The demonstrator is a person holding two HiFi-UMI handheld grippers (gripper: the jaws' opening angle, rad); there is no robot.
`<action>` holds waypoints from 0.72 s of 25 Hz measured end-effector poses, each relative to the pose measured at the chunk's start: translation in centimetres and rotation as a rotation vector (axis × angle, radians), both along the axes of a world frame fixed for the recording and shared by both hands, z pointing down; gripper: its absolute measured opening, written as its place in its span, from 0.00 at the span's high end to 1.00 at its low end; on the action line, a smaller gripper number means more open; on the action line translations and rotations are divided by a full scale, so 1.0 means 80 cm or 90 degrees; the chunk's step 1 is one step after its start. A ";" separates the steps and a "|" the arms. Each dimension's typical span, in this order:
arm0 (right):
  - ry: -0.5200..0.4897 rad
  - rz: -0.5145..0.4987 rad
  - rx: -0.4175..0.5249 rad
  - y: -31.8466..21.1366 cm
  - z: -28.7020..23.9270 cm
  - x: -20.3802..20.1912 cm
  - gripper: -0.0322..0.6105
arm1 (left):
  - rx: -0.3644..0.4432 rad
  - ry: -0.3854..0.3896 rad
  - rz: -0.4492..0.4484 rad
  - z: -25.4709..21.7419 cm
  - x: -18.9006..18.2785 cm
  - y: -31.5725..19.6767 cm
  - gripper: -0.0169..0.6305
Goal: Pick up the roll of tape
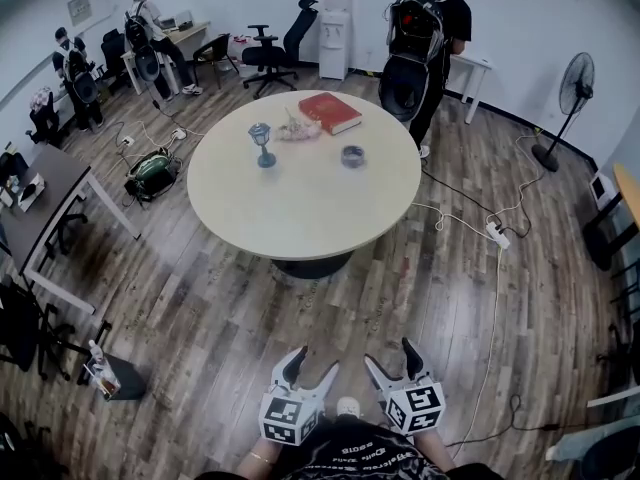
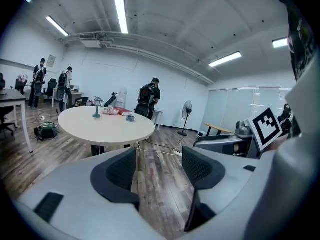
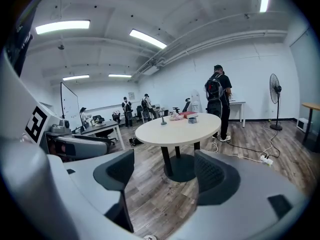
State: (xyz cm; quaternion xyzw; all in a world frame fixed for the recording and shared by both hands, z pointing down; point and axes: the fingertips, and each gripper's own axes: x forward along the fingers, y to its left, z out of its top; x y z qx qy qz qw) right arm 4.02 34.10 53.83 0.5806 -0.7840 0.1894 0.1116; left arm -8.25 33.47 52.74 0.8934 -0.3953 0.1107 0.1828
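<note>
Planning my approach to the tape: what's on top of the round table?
On the round table: the roll of tape, a red book, a small blue ornament and a crumpled pale bundle, all on its far half. Anything beneath the book or bundle is covered.

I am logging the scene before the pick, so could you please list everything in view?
table: one, cream, room centre
tape: one, grey, table's far right
book: one, red, table's far edge
lantern: one, blue-grey, table's far left
wrapper: one, pale, beside book
fan: one, black, right wall
power strip: one, white, floor right of table
bag: one, green, floor left of table
people: three, dark clothes, one behind table, two far left
left gripper: one, grey, open, empty, over floor
right gripper: one, grey, open, empty, over floor
</note>
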 end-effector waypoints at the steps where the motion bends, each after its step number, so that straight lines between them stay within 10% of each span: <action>1: 0.004 0.004 0.004 0.000 -0.003 -0.004 0.38 | 0.004 -0.002 0.006 -0.001 -0.005 0.000 0.52; 18: 0.005 0.046 0.001 0.001 0.008 -0.043 0.37 | -0.024 0.000 0.070 0.013 -0.037 0.001 0.52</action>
